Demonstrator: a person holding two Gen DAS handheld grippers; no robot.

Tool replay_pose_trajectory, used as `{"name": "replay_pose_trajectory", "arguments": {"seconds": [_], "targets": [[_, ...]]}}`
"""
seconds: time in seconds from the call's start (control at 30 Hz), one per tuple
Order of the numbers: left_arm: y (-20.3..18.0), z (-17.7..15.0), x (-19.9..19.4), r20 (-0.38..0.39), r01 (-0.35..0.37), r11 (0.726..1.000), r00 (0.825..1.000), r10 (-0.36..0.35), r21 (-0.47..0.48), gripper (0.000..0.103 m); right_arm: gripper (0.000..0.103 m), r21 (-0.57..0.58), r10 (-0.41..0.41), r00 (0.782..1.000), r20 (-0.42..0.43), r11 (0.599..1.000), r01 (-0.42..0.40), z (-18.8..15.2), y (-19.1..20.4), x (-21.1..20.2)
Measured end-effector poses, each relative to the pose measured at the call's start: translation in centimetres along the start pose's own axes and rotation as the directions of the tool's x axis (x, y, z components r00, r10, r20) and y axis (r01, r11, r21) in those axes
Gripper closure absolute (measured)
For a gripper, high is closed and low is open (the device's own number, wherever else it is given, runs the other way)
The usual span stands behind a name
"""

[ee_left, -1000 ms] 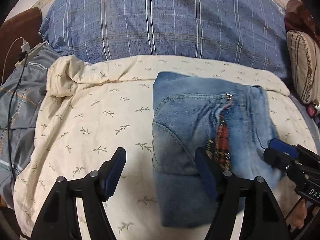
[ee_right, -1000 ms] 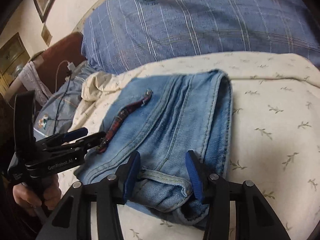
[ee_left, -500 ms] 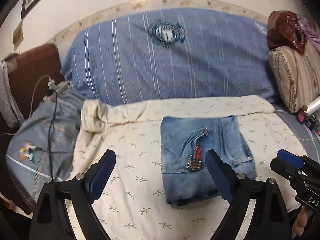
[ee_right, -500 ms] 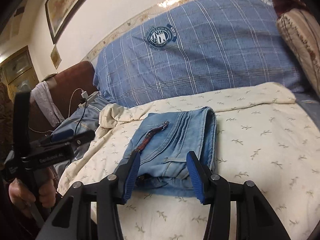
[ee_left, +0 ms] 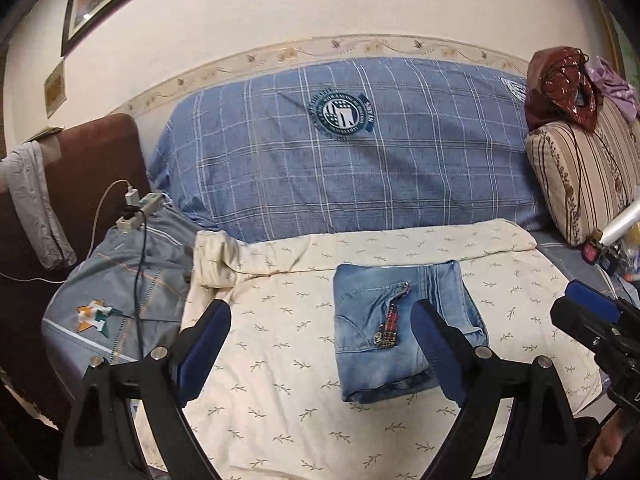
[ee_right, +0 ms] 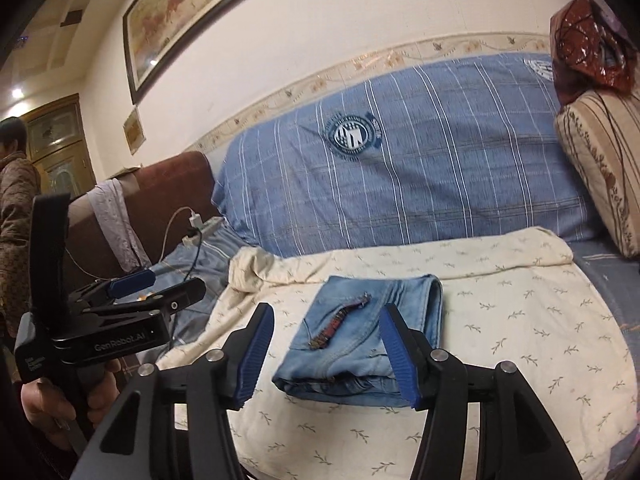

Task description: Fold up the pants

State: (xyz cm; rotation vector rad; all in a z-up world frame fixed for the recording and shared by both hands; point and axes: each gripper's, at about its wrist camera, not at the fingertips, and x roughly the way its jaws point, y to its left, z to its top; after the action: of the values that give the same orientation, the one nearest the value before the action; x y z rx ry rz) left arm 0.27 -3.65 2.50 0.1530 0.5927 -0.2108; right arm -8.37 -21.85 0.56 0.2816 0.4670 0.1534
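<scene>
Cream leaf-print sheet [ee_left: 280, 360] over sofa, blue plaid cover [ee_left: 340, 168] behind. Jeans [ee_left: 400, 344] lie on sheet as compact folded rectangle. Denim likely soft, fairly heavy, non-slip; pinch thick folded edge. Left gripper [ee_left: 320, 352] and right gripper [ee_right: 326, 354] both spread wide, empty, short of jeans, no contact.

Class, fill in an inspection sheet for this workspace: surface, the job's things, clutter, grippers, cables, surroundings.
Surface: cream leaf-print sheet spread over the sofa seat.
Job's things: jeans folded into a compact rectangle, lying flat on the sheet.
Clutter: grey cloth draped over the brown armrest.
Grippers: left gripper open, empty; right gripper open, empty.
Cables: power strip with chargers and leads.
Surroundings: blue plaid cover, striped cushion, framed picture.
</scene>
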Motion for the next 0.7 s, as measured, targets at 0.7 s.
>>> {"name": "replay_pose_trajectory", "arguments": {"seconds": [0.7], "targets": [[2.2,-0.1,-2.5,0.055,-0.111,0.994,0.992,0.112,-0.019,0.000,0.042,-0.074,-0.035,0.999,0.029,0.997,0.037,0.6,3.2,-1.1]]}}
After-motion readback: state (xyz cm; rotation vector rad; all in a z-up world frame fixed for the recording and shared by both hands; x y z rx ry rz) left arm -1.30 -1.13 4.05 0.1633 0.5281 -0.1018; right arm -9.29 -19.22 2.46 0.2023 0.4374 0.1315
